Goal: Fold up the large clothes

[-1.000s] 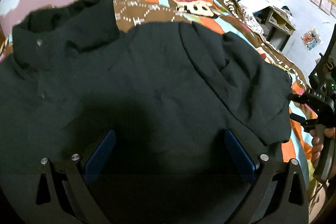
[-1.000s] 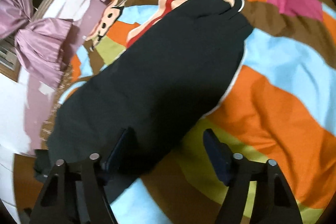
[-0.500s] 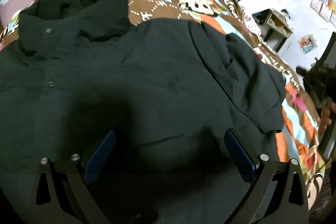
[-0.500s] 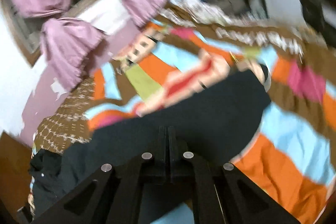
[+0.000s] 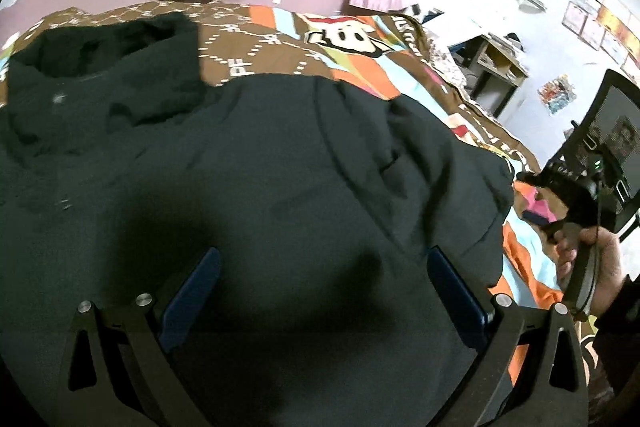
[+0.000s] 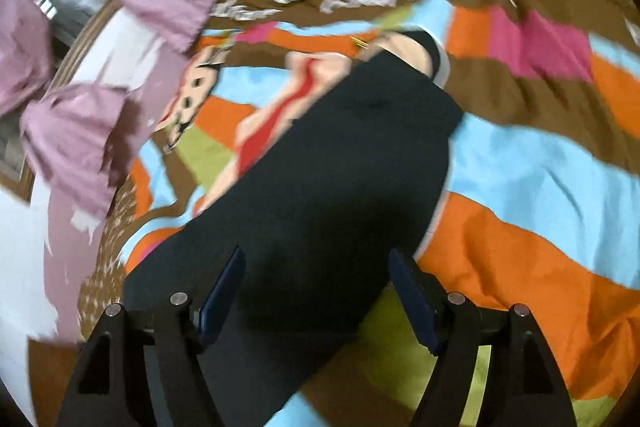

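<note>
Both claws agape over black jacket [image 5: 280,155]; sleeve edge [image 6: 436,203] on bedspread [image 6: 540,187].

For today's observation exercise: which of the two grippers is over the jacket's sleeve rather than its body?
The right gripper: its open fingers straddle the long narrow sleeve. The left gripper is over the jacket's wide body.

A large black jacket [image 5: 260,163] lies spread flat on the bed [image 5: 360,59], its colourful cover showing around it. Its collar [image 5: 100,67] is bunched toward the head edge of the bed, with small snap buttons along the front. One sleeve [image 6: 340,167] stretches out straight across the cover toward the far edge, its cuff [image 6: 434,53] showing a pale lining.
</note>
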